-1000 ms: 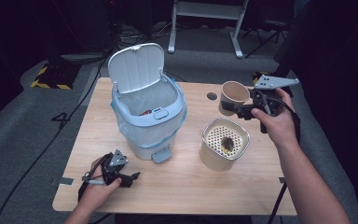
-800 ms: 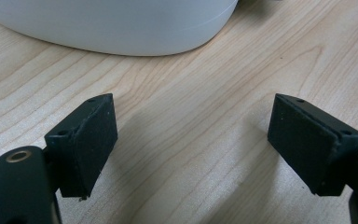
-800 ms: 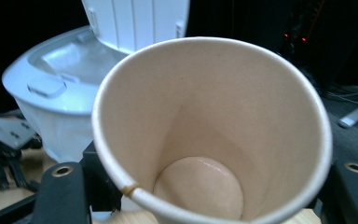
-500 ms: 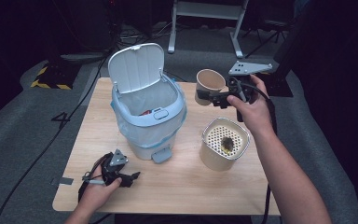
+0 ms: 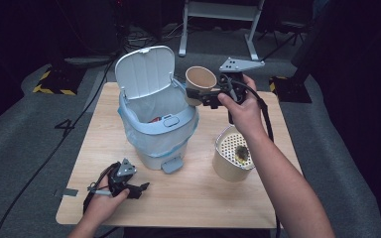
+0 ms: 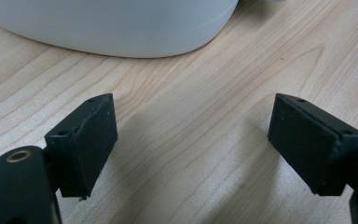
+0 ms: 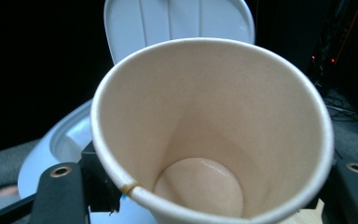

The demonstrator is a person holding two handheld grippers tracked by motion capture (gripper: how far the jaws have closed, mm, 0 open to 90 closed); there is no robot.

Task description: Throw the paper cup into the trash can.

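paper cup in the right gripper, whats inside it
The paper cup looks empty: bare walls and a slightly shiny bottom. The near rim hides a strip of the floor.

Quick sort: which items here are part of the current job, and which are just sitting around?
In the job:
- paper cup, held in the right gripper
- bin, lid open, cup beside its rim

Lying about:
- cream container with perforated top, on the table
- left gripper, open, resting on the table
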